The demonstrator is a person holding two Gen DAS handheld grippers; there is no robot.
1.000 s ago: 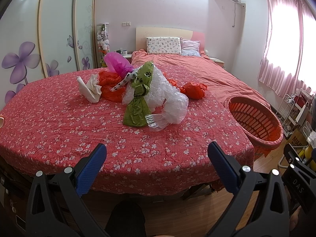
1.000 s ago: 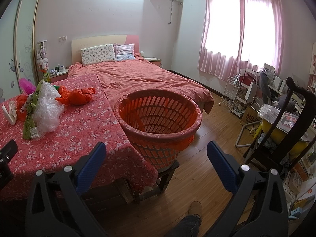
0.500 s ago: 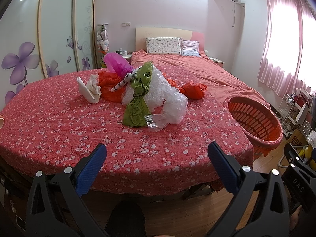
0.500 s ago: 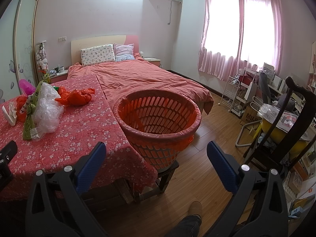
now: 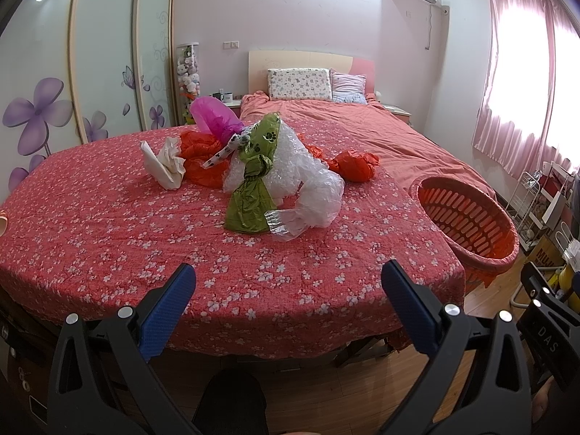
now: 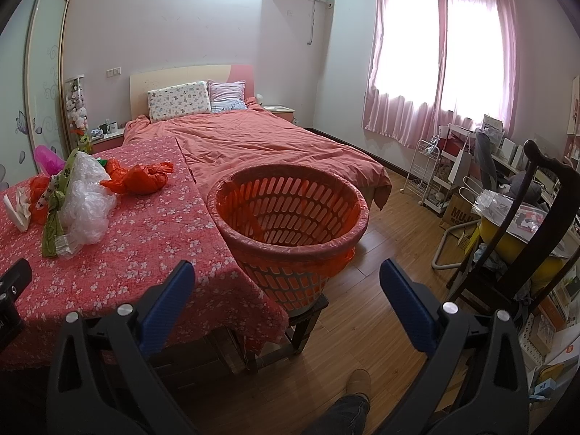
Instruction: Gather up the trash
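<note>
Trash pile on floral table well ahead of left gripper, basket near right gripper, both wide, empty.

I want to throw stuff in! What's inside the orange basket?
The round orange slotted basket shows only a thin orange plastic liner bag folded over its rim. No trash is visible inside; the near wall hides part of the bottom.

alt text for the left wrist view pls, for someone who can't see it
A pile of crumpled plastic trash, green, clear, orange and magenta, lies on a table under a red floral cloth. The open left hand-held gripper frames it from below, empty. An orange basket stands at right, a bed behind.
</note>
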